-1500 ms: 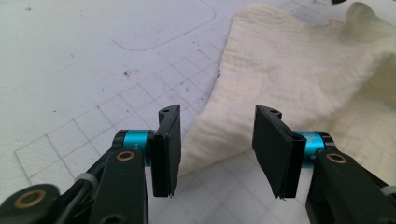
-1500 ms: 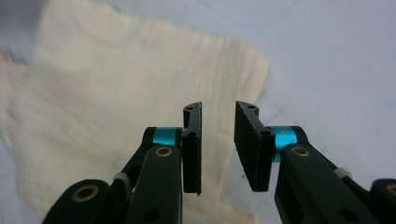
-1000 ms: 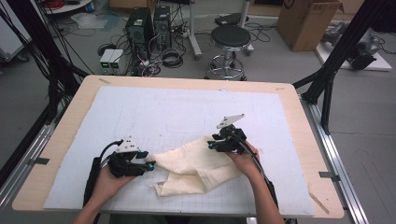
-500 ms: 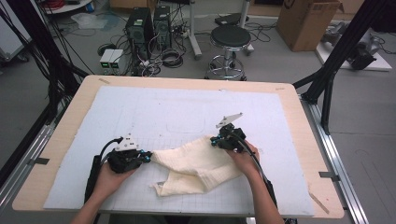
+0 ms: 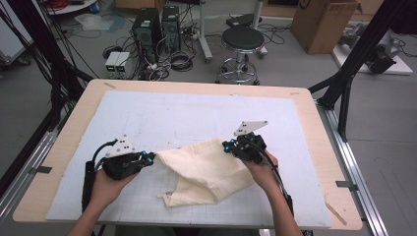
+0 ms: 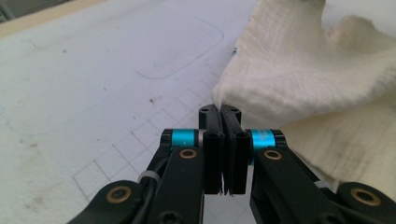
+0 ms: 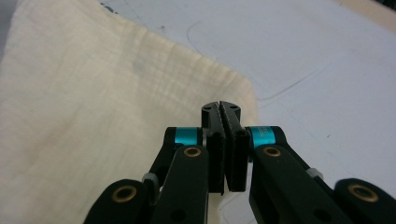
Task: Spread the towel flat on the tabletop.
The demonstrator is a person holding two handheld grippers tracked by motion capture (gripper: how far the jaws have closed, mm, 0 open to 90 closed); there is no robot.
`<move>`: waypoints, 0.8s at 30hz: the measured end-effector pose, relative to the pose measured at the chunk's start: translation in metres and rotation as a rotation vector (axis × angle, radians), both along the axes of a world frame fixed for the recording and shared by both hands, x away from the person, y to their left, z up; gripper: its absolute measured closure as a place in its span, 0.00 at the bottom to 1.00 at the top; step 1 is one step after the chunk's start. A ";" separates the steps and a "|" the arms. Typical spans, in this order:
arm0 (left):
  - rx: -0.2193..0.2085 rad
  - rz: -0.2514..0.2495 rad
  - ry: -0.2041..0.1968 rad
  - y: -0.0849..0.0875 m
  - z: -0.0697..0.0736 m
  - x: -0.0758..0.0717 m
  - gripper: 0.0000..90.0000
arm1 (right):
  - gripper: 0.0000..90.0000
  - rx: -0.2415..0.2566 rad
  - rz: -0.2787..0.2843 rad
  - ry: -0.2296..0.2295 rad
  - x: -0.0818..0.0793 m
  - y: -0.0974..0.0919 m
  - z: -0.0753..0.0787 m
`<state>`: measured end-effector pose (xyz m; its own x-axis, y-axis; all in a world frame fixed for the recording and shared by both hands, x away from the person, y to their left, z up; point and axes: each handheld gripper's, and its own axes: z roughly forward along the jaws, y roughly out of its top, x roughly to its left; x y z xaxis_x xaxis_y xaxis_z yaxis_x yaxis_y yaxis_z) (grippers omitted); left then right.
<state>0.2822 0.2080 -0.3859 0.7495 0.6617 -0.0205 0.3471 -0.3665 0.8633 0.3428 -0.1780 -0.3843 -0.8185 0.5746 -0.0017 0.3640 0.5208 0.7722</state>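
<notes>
A cream cloth (image 5: 206, 169) hangs crumpled between my two grippers above the white gridded mat (image 5: 196, 113). My left gripper (image 5: 153, 156) is shut on the cloth's left corner, and in the left gripper view the cloth (image 6: 303, 79) bunches out from the closed jaws of that gripper (image 6: 219, 109). At the upper right edge of the cloth my right gripper (image 5: 226, 145) is shut on the fabric. In the right gripper view this gripper (image 7: 220, 107) pinches a corner, and the cloth (image 7: 93, 116) spreads away to the left. The lower part of the cloth still rests on the mat.
The mat lies on a wooden table (image 5: 319, 128) with black frame posts at both sides. Beyond the far edge, on the floor, stand a stool (image 5: 241, 39), computer towers (image 5: 157, 24) with cables and a cardboard box (image 5: 322, 19).
Both grippers have shut on the cloth's edges and risen a little. The cloth's upper edge has lifted off the mat and now stretches between them.
</notes>
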 end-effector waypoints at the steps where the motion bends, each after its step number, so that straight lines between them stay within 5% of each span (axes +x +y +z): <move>1: -0.008 0.002 -0.006 0.001 0.003 0.000 0.97 | 0.99 0.007 0.000 -0.019 -0.005 0.000 0.005; 6: -0.034 0.016 -0.027 0.004 0.023 0.006 0.97 | 0.99 0.038 -0.003 -0.070 -0.018 -0.002 0.022; 9: 0.006 0.046 -0.043 0.001 0.035 0.028 0.97 | 1.00 0.039 -0.032 -0.088 -0.015 0.001 0.033; 11: -0.013 0.088 -0.037 -0.003 0.043 0.056 0.97 | 1.00 0.013 -0.101 -0.116 0.009 0.006 0.045; 12: -0.030 0.129 -0.052 -0.007 0.047 0.071 0.97 | 1.00 0.013 -0.101 -0.116 0.009 0.006 0.045; 14: -0.036 0.234 -0.048 -0.015 0.051 0.101 0.75 | 0.93 0.029 -0.205 -0.134 0.037 0.004 0.053; 16: -0.057 0.254 -0.032 -0.016 0.051 0.118 0.68 | 0.82 0.073 -0.267 -0.083 0.061 -0.001 0.055; 19: -0.082 0.237 -0.012 -0.013 0.045 0.122 0.65 | 0.80 0.095 -0.260 -0.037 0.069 -0.006 0.048; 24: -0.074 0.184 -0.021 -0.011 0.031 0.103 0.63 | 0.75 0.091 -0.185 -0.014 0.054 -0.007 0.029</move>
